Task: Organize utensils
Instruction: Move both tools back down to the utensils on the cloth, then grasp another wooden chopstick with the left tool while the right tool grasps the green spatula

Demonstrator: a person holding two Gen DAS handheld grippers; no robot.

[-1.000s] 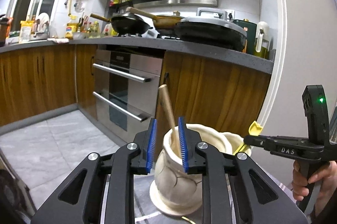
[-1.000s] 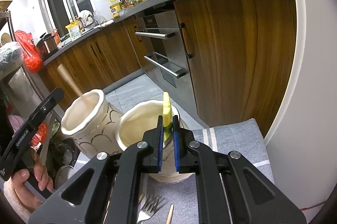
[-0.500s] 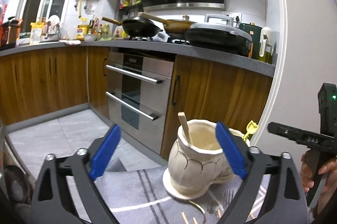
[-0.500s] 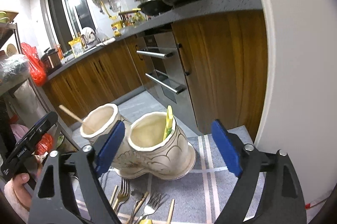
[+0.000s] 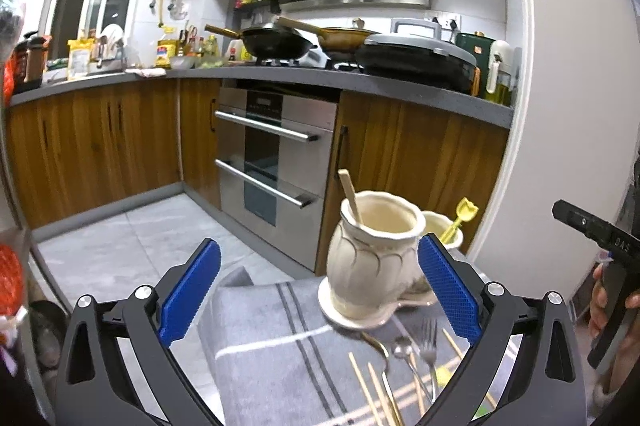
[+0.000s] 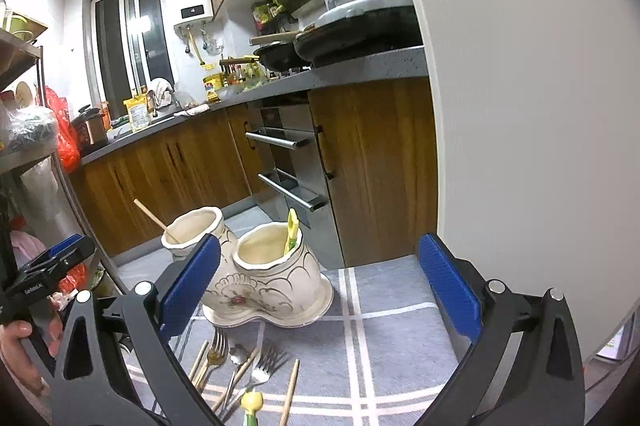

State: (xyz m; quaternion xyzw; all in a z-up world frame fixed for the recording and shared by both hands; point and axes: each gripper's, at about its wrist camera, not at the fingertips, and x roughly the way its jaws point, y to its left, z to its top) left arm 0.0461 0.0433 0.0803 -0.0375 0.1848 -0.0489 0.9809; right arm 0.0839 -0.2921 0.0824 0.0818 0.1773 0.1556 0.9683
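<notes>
A cream ceramic double-pot utensil holder (image 6: 267, 280), glazed with scalloped line patterns and a small floral motif, was seen standing on a grey cloth with white stripes (image 6: 384, 330). A wooden chopstick (image 6: 150, 216) was leaned in one pot, and a yellow plastic utensil (image 6: 291, 235) was stood in the other. Loose forks (image 6: 262, 366), a spoon and more chopsticks were left lying on the cloth in front of the holder. The left gripper (image 5: 320, 292) and the right gripper (image 6: 318, 284) were both held with blue-padded jaws opening wide, nothing being gripped between them.
</notes>
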